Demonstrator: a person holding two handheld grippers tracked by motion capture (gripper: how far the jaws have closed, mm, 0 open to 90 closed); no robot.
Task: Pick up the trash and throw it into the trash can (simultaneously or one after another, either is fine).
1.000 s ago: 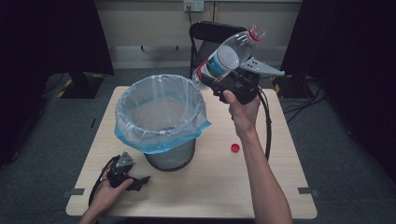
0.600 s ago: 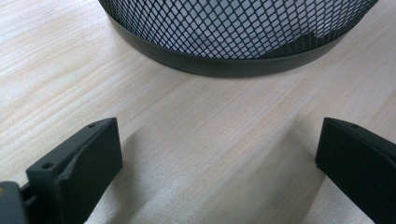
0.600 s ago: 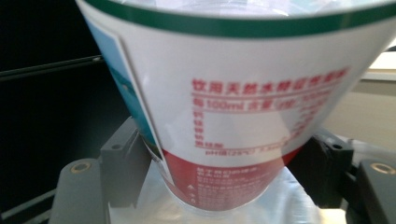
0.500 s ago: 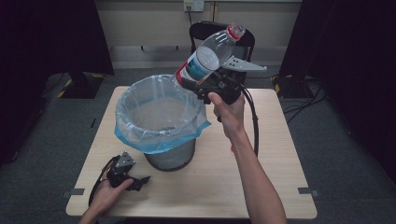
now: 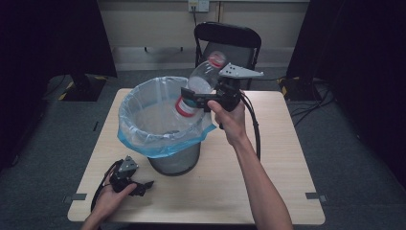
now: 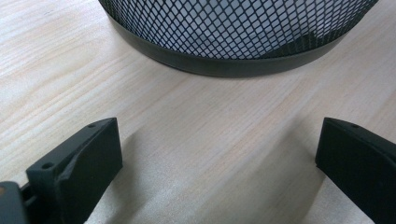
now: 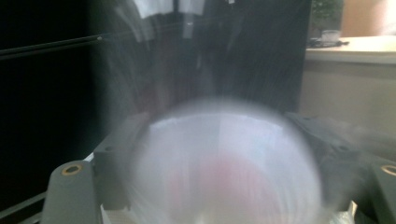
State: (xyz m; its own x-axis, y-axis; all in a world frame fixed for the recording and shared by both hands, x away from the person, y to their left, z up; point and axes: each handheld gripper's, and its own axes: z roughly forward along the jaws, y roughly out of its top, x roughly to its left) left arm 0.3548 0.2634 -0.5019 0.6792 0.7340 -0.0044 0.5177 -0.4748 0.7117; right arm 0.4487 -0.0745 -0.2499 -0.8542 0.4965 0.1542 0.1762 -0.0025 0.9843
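Note:
A clear plastic bottle [image 5: 203, 76] with a red label hangs tilted over the right rim of a mesh waste bin [image 5: 174, 163] lined with a blue bag [image 5: 143, 143]; its bottom end dips toward the bin's mouth. My right gripper [image 5: 190, 99] is shut on the bottle's lower body. In the right gripper view the blurred bottle [image 7: 224, 177] sits between the two jaws of the right gripper [image 7: 212, 144]. My left gripper [image 5: 146, 184] rests open on the table [image 5: 268, 158] in front of the bin. The left gripper [image 6: 219, 154] holds nothing and faces the bin's mesh base [image 6: 233, 37].
A black chair [image 5: 227, 38] stands behind the table's far edge. The right gripper's cable [image 5: 256, 129] loops down beside the forearm. Bare tabletop lies to the right of the bin. Dark curtains flank the room.
The right gripper has carried the bottle left and down, from above the table's right side to over the bin's rim, tipping its bottom into the mouth. The left gripper has stayed put.

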